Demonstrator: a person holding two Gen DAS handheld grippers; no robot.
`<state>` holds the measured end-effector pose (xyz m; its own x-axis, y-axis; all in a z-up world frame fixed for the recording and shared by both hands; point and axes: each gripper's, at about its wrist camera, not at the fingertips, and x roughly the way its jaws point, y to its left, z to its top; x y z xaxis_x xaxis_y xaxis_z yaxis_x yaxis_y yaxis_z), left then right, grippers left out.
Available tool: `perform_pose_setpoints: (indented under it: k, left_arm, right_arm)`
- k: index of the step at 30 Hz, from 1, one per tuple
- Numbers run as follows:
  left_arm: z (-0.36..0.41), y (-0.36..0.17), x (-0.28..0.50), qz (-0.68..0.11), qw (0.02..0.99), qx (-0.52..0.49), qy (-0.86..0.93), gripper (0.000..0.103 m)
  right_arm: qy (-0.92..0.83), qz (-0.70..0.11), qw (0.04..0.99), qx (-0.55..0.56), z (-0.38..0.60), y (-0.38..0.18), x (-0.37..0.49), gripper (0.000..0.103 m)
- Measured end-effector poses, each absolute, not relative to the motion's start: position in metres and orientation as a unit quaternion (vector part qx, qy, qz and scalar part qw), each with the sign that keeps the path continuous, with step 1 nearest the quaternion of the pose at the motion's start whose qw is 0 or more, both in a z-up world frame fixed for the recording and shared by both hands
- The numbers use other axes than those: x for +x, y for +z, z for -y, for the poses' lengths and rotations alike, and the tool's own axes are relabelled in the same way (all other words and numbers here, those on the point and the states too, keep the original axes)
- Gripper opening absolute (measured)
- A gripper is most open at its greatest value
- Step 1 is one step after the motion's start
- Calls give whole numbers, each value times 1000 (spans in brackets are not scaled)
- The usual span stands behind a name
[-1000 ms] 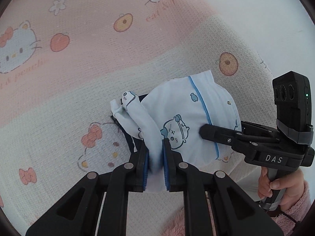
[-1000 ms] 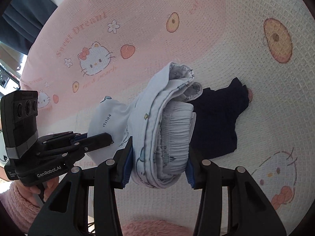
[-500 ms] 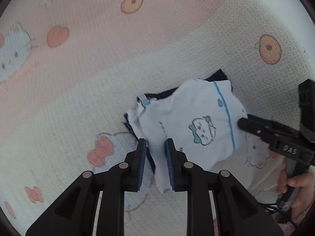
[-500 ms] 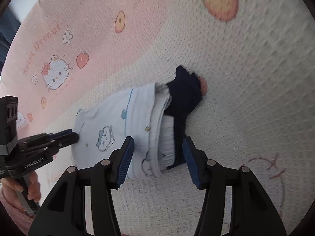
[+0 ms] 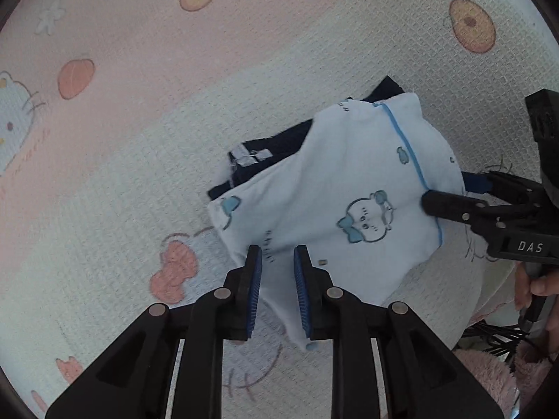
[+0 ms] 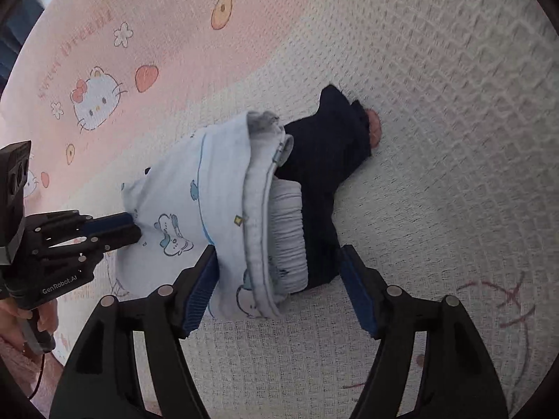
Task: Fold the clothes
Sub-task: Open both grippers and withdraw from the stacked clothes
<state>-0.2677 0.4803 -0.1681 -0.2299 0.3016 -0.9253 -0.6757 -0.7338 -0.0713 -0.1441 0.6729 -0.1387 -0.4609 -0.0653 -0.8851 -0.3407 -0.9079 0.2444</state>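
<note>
Both pairs of fingers are parting. On the left gripper (image 5: 277,269) the blue pads stand a little apart, with a hanging flap of the pale blue garment (image 5: 335,206) seen between them; whether a pad touches the cloth cannot be told. On the right gripper (image 6: 279,279) the jaws are spread wide on either side of the folded bundle's near end, the left pad just beside the cloth and the right pad clear of it, so the bundle is released.

The pale blue garment (image 6: 195,202), printed with small cartoon animals and edged with a blue stripe, is laid folded over on itself, its ribbed white waistband (image 6: 288,230) shown at the open end. It is set partly on top of a dark navy garment (image 6: 332,160), whose edge and white label (image 5: 249,157) are seen from the left wrist view.

Both pieces are resting on a waffle-textured blanket (image 6: 436,139), pink in one band and cream in the other, printed with cartoon cats, bows, flowers and fruit. A hand (image 5: 539,284) is seen on the right gripper's handle, with a fluffy pink sleeve (image 5: 489,373) below it.
</note>
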Motion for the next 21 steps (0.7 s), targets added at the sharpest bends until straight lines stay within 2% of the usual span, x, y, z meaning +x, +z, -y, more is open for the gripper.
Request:
perform_pose_setpoints:
  k: [4,6,8,11,14,16,18,19,21]
  left_arm:
    - [-484,-156,-258,-177,352,-515,761,31]
    - [-486,-168,-255,-214,344,-530,745,31]
    - [-482,-180,-255,-253,322,-542,734,41]
    - [-452,-163,-265,-231,294,-546,749,44]
    - [-414,-144,-272,-207,273,-545,765,44]
    - [-387,-133,-276,-180,265,-551,770,44]
    - [-352,-117,-277,-171,243,-545,784,44]
    - [-333,-108,-277,-167,231,-540,792,44]
    - [-296,-88,-279,-153,206,-532,807,44]
  right_arm:
    - [855,-166,99,-481,-654,-117,-150,71]
    - [849,-141,96,-500,-647,-126,-163,71]
    - [831,-132,112,-529,-651,-142,-168,71]
    - [826,-193,122,-515,-666,-137,-149,71]
    - [837,-166,142,-502,-659,-114,-137,72]
    - [840,-181,125,-495,-651,-98,-139,72]
    - [847,-188,104,-486,-631,-79,-140,78]
    - [853,-184,96,-479,-616,-71,-141,89]
    - [865,-169,75,-466,-584,-53,-141,99]
